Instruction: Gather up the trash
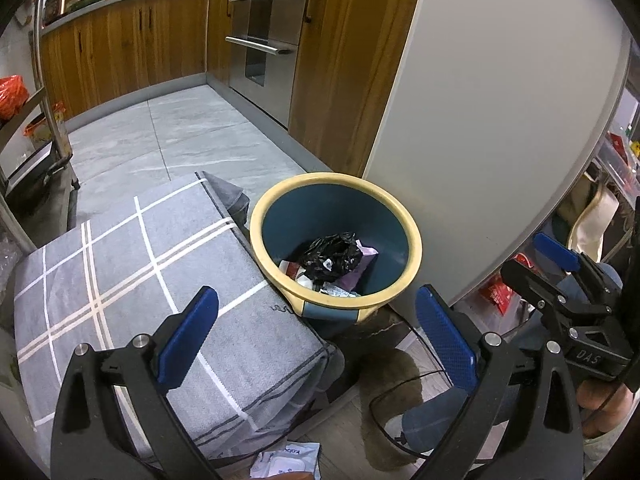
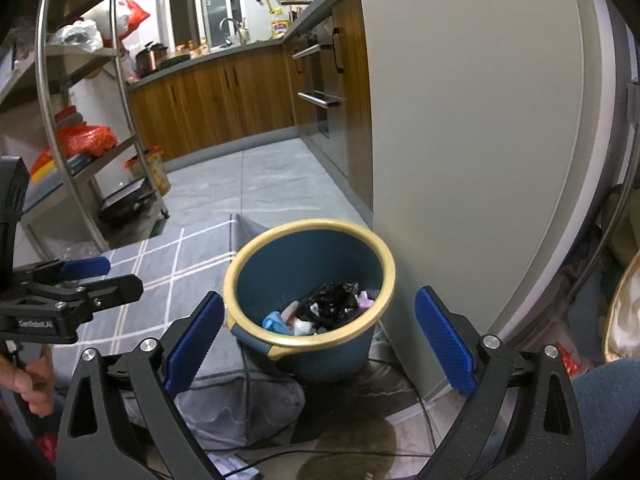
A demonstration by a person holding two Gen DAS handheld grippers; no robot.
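A blue bin with a yellow rim (image 1: 394, 216) stands on the floor beside a grey fridge door; it also shows in the right wrist view (image 2: 248, 276). Inside lie a crumpled black plastic bag (image 1: 332, 256) and several wrappers; the bag also shows in the right wrist view (image 2: 330, 306). My left gripper (image 1: 320, 332) is open and empty, just in front of the bin. My right gripper (image 2: 320, 340) is open and empty, over the bin's near rim. A white wipes packet (image 1: 286, 460) lies on the floor below my left gripper.
A grey checked mat over a low block (image 1: 132, 280) lies left of the bin. The grey fridge door (image 1: 492, 120) stands right of it. A metal shelf rack (image 2: 80, 120) with red bags is at the left. Black cables (image 1: 384, 412) run over the floor.
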